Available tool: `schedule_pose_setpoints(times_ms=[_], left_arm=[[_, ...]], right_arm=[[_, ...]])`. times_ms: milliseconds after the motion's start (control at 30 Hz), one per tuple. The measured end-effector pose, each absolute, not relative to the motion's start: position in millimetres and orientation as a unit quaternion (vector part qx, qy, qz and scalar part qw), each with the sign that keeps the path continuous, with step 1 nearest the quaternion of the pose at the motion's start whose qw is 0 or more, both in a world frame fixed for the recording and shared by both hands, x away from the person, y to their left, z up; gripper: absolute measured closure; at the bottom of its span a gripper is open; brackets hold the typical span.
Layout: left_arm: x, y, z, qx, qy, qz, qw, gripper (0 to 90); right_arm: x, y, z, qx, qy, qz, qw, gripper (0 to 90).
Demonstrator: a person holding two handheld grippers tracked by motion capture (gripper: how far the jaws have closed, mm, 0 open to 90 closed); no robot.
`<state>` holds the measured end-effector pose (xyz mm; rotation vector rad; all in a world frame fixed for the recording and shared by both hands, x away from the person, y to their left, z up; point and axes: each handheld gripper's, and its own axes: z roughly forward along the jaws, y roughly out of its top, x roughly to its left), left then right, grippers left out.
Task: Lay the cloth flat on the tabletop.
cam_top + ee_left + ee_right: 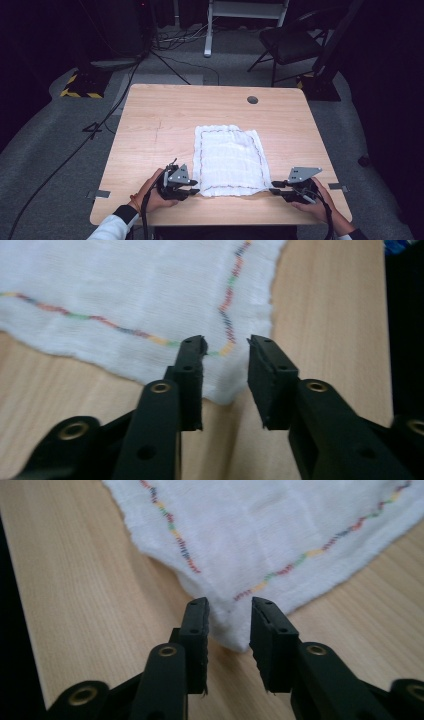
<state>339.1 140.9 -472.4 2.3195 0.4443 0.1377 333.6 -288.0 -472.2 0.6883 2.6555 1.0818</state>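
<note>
A white cloth with a multicoloured stitched border lies flat on the wooden table, towards its near edge. My left gripper rests low at the cloth's near left corner, held by a hand. In the left gripper view the cloth has its corner under the left gripper, whose jaws stand apart without pressing on it. My right gripper sits at the near right corner. In the right gripper view the cloth ends in a slightly raised corner between the parted jaws of the right gripper.
A round cable hole is near the table's far edge. Grey tape tabs mark the table's near sides. Behind the table stand a black chair and a white frame, with cables across the floor.
</note>
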Motion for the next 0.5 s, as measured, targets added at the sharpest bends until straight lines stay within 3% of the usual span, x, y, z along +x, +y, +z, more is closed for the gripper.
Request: schedule_pose_setpoints(times_ms=[167,233,300,500], left_arm=[[362,142,-467,0.893,0.214,0.078,0.387,49.8],[378,133,-466,0.894,0.220,0.087,0.380,41.5],[383,129,-467,0.894,0.224,0.087,0.378,39.4],[409,106,-473,0.900,0.221,0.088,0.366,30.9]], right_arm=[[348,-298,-459,0.266,0.874,0.382,0.141,59.1],[370,-297,-452,0.277,0.866,0.377,0.174,59.0],[377,-295,-451,0.279,0.866,0.374,0.180,58.6],[442,-274,-450,0.313,0.851,0.365,0.211,58.1]])
